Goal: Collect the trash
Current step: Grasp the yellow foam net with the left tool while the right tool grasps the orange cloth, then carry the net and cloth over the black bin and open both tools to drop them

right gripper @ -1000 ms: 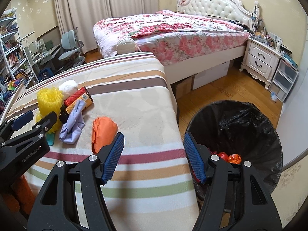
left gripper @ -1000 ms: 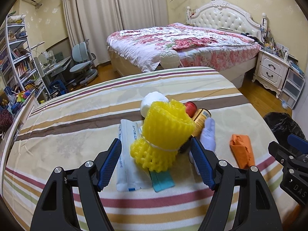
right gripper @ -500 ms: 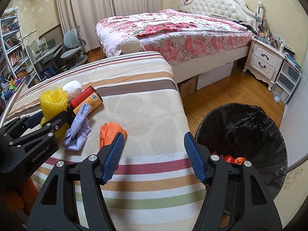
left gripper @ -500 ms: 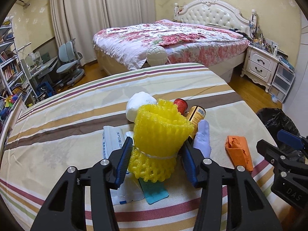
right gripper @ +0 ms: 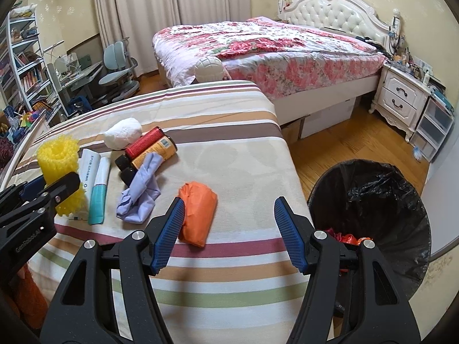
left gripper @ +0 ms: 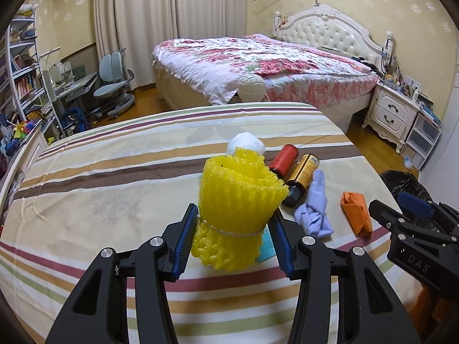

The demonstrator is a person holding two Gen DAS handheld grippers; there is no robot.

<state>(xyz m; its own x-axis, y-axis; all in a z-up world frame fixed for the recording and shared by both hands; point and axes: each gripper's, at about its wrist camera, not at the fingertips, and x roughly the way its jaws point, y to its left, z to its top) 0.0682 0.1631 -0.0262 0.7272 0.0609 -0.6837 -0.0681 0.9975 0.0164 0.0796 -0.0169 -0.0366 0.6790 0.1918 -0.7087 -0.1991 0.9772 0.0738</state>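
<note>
Left hand-held gripper (left gripper: 233,236) angled downward, jaws just closed, clamped; right hand-held gripper (right gripper: 229,232) angled downward, jaws parted

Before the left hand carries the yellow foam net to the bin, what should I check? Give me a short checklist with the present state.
1. Left gripper jaws closed on the yellow foam net: ok.
2. Net lifted clear of the striped bed: cannot tell.
3. Trash bin open, with room inside: ok.
4. Right gripper empty, jaws open: ok.
5. Right gripper out of the path to the bin: not ok, it hangs between the net and the bin.
</note>
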